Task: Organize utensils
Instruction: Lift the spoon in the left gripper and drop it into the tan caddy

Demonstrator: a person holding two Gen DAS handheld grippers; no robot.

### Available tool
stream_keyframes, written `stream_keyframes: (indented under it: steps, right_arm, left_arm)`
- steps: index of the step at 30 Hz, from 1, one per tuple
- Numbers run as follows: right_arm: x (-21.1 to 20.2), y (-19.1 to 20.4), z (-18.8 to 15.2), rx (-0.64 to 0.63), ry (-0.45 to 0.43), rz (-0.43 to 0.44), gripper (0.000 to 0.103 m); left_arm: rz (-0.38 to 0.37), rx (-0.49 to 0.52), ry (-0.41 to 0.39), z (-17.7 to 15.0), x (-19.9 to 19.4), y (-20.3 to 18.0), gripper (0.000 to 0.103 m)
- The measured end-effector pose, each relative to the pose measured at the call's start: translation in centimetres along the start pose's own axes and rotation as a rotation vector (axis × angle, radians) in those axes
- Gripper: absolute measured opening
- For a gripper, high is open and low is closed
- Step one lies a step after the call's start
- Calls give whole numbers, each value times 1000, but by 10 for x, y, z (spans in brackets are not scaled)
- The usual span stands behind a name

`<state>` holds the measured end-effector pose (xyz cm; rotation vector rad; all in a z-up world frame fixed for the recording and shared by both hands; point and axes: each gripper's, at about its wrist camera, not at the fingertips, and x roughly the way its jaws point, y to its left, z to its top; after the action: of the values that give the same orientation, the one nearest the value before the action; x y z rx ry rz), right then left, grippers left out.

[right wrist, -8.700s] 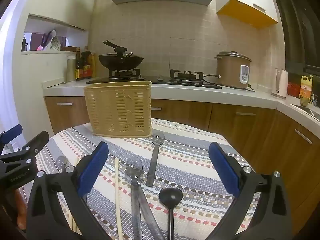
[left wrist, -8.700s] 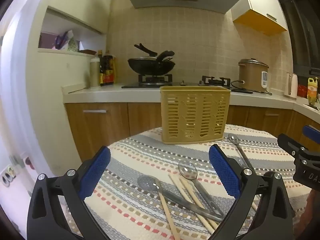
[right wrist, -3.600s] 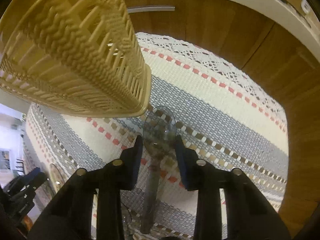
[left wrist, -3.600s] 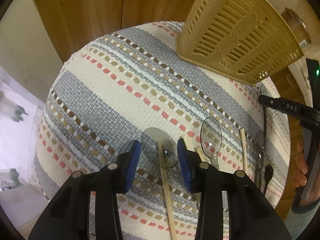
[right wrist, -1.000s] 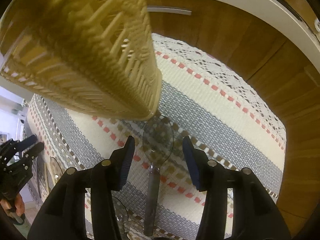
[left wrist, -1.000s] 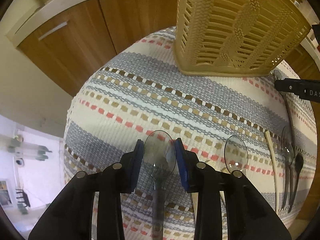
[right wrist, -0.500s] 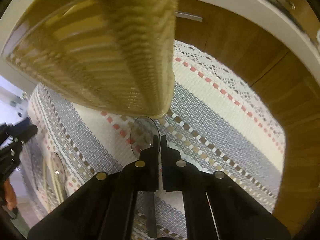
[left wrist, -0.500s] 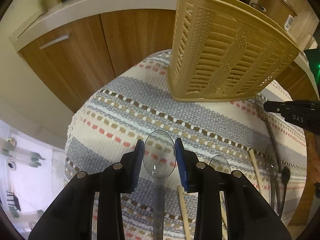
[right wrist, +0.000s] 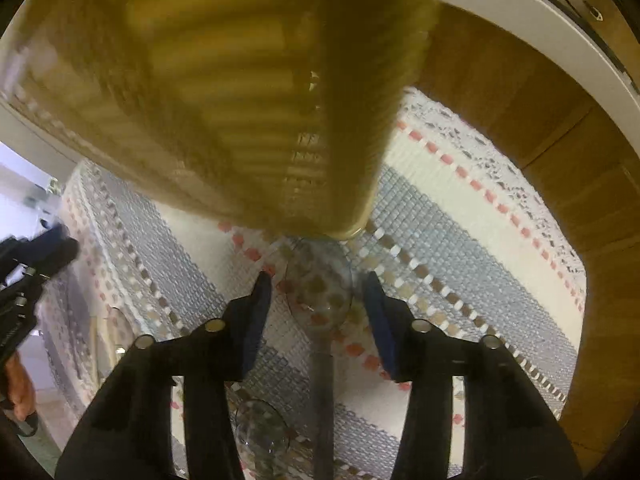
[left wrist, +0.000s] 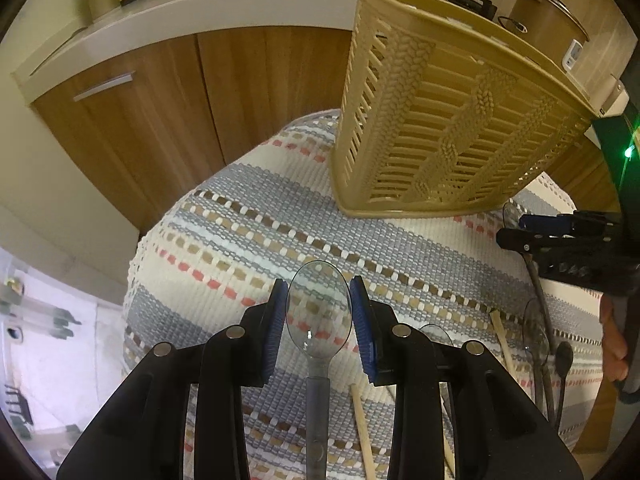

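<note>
Since half a second ago the right gripper (right wrist: 318, 282) has just been opening, and its jaws now stand apart on either side of a clear spoon (right wrist: 320, 284) (pads not touching it) lying on the striped cloth (right wrist: 460, 240) just below the blurred basket (right wrist: 240, 100). Across the table, the left gripper (left wrist: 319, 310) pinches another clear spoon (left wrist: 319, 312) by its bowl, near the basket.
</note>
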<state>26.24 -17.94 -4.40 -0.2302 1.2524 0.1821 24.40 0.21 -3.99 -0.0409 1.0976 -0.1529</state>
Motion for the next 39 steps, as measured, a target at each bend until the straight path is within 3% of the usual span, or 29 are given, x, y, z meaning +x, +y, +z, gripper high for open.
stream_keyframes:
  steps: [5, 9, 15, 19, 22, 26, 30, 32, 39]
  right_arm:
    - [-12, 21, -8, -23, -27, -15, 29]
    - [-55, 9, -36, -4, -121, 98, 29]
    - [-149, -10, -60, 18, -381, 226, 30]
    - [-199, -19, -45, 48, -576, 276, 30]
    - [-223, -27, -32, 80, -725, 256, 30]
    - [-231, -40, 10, 142, -858, 288, 30]
    - [-226, -45, 39, 184, -963, 245, 30]
    - [-218, -48, 45, 195, -1003, 180, 30]
    - [-162, -57, 60, 239, -1009, 135, 30]
  left_arm:
    - [-10, -13, -51, 0, -15, 1, 30]
    - [-28, -17, -152, 2, -49, -1, 30]
    - [-72, -5, -368, 17, -126, -10, 30]
    - [-75, -8, -514, 40, -166, -21, 30]
    - [-56, -8, -620, 62, -181, -31, 30]
    - [-53, -27, -715, 87, -177, -39, 30]
    - [-122, -53, -837, 106, -168, -34, 30]
    - [-140, -78, -869, 112, -160, -27, 30]
    - [-185, -126, -851, 124, -121, -10, 30]
